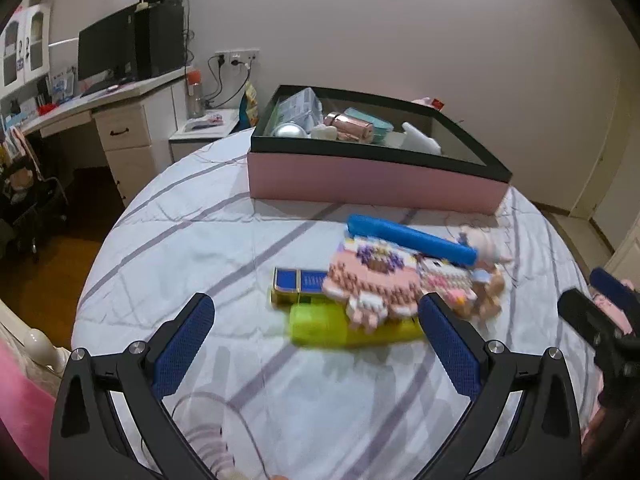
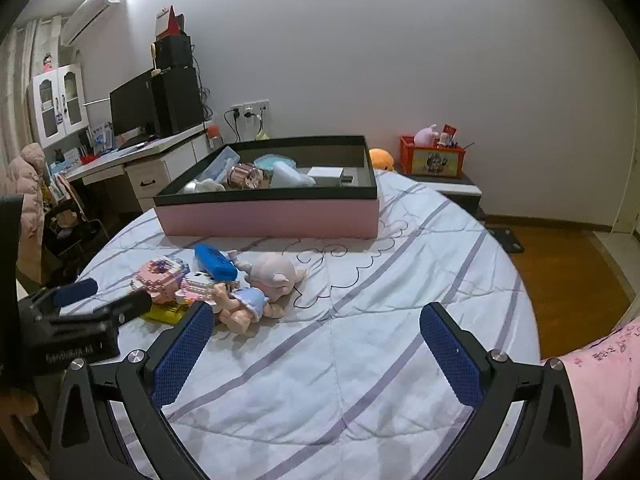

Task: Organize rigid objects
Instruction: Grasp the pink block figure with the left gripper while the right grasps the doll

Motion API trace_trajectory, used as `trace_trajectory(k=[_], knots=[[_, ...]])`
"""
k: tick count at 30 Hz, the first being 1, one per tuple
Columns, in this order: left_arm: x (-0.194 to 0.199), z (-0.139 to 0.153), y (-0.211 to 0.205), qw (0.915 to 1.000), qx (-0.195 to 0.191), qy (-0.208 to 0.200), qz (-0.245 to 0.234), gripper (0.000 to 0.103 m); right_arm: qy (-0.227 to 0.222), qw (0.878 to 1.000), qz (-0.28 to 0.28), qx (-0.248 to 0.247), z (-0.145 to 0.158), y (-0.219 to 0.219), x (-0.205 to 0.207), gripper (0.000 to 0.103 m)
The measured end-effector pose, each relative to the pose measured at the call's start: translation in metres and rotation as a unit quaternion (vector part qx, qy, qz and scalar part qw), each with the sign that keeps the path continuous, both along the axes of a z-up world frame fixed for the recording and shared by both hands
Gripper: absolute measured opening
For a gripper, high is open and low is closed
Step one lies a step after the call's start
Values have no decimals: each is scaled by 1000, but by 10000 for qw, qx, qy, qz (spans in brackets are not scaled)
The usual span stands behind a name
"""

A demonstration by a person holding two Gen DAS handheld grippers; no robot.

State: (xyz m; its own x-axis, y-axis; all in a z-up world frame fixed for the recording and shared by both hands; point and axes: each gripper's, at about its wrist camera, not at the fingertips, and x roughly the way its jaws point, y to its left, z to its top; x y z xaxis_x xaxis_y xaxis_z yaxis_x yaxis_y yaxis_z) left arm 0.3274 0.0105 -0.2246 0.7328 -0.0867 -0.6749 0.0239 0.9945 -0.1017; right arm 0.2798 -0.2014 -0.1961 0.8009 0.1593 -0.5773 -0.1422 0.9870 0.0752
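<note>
A pile of objects lies on the striped bedspread (image 1: 200, 240): a pink brick-built model (image 1: 372, 280), a blue case (image 1: 412, 240), a blue-and-gold box (image 1: 298, 286), a yellow-green case (image 1: 320, 326) and a doll (image 2: 248, 304) with a plush head (image 2: 274, 270). My left gripper (image 1: 316, 312) is open just in front of the pile, nothing between its fingers. My right gripper (image 2: 316, 320) is open over bare bedspread, right of the doll. Behind stands the pink box (image 1: 372, 184) with a black rim, holding several items. The left gripper (image 2: 96, 304) also shows at the right wrist view's left edge.
A desk (image 1: 120, 96) with a monitor and drawers stands at the back left, with a nightstand (image 1: 204, 128) beside the bed. An orange crate (image 2: 432, 158) sits on a low stand by the right wall. Wooden floor (image 2: 568, 280) lies right of the bed. A pink sleeve (image 2: 604, 384) is at lower right.
</note>
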Motion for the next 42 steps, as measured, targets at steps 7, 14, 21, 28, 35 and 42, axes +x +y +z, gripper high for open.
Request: trace_trajectory(k=[7,14,21,28,35,42], knots=[[26,-2,-17,9990,301,158,-306,99,176,9998,78,-14,-7,1,15,103],[36,-6,-12,9987,243,337,-306,59,319,9994,90,-40,-10,2,24,103],[24,-1,2,9991,299,194,-235,54,524,9983,244,-91,-11,13,40,103],[10,12,13,9987,495,37,-130,54,703,9965,405,-211,-3,36,58,103],[5,15,18,9988,440,1,-232,54,1022,9935,97,-482,-22,38,60,103],[5,14,16,9988,359,-13,-333,54,963,9941,-105,-483,-18,21,61,103]])
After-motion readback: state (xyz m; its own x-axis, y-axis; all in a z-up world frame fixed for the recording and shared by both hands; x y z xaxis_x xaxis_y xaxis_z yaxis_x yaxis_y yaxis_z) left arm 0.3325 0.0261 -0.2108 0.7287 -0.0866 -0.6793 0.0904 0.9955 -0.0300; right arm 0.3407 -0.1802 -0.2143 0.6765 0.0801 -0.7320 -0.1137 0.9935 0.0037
